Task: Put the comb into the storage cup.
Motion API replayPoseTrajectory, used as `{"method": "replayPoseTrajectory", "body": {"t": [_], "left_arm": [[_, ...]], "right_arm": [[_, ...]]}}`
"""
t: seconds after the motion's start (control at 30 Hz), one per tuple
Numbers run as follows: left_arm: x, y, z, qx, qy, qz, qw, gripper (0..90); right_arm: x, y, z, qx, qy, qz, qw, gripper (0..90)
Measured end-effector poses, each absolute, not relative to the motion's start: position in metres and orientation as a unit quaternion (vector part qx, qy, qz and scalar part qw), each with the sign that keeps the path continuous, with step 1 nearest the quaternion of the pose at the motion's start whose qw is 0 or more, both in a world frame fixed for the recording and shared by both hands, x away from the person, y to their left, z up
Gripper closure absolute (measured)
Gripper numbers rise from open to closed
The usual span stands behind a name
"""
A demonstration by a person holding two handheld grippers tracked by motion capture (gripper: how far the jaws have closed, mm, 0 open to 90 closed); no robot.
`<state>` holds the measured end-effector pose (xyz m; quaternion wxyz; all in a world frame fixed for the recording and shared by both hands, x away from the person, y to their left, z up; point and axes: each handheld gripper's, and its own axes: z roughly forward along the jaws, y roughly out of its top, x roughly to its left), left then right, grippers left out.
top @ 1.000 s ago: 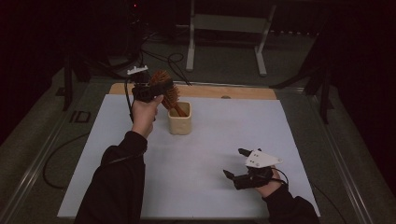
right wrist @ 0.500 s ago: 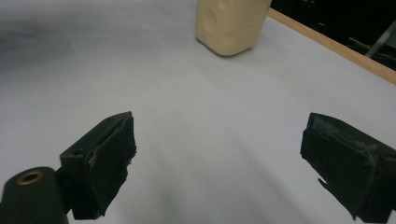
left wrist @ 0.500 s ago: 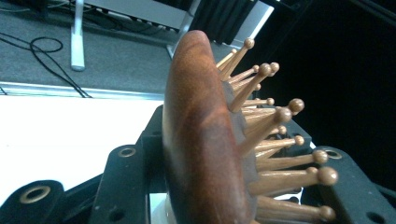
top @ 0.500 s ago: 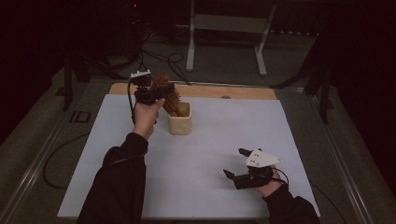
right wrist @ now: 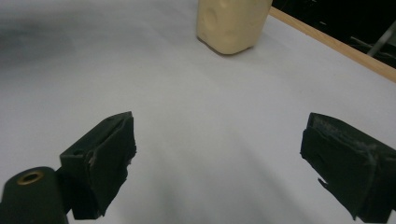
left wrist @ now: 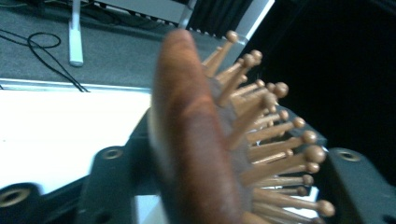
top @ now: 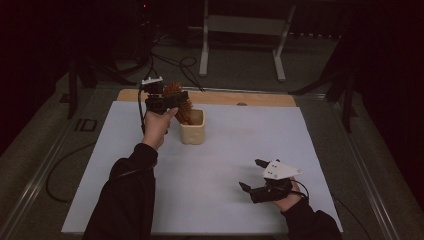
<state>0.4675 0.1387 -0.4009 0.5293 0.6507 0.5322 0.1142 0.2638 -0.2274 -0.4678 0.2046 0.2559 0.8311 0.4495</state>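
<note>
One wooden hairbrush, one cream cup, two grippers and one white sheet over a table with one bare wooden strip along its far edge; the brush stands handle-down in the cup, its bristled head rising above the rim, and the cup sits on the sheet towards the far left; the left gripper is held up at the brush head, and its jaws have just been opening, with the head between them; in the left gripper view the brush sits between the two black jaws, a gap showing on the bristle side, though whether the back of the head touches the other jaw is hard to make out in the blur; its handle is hidden inside the cup and cut off below that view's edge; about two dozen ball-tipped pins can be made out, the rest hidden behind the head; the right gripper rests low near the sheet's near right corner, well apart from the cup, jaws wide apart with nothing between them; the right gripper view shows bare sheet between them, and the cup cut off at the top edge.
</note>
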Motion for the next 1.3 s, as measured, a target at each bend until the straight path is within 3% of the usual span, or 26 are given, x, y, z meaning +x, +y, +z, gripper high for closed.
{"method": "replayPoseTrajectory", "body": {"t": [0.3,0.43,0.63,1.3], "left_arm": [[0.462,0.149,-0.397,0.667,0.517,0.108,0.526,16.5],[0.458,0.154,-0.398,0.674,0.509,0.111,0.523,14.6],[0.452,0.159,-0.398,0.688,0.493,0.115,0.520,2.8],[0.432,0.183,-0.392,0.702,0.464,0.117,0.527,0.0]], "right_arm": [[0.264,-0.228,-0.468,0.258,0.830,0.449,0.205,9.5],[0.264,-0.227,-0.468,0.258,0.831,0.448,0.206,9.6],[0.265,-0.228,-0.468,0.260,0.830,0.448,0.206,9.6],[0.265,-0.227,-0.468,0.259,0.832,0.447,0.205,9.6]]}}
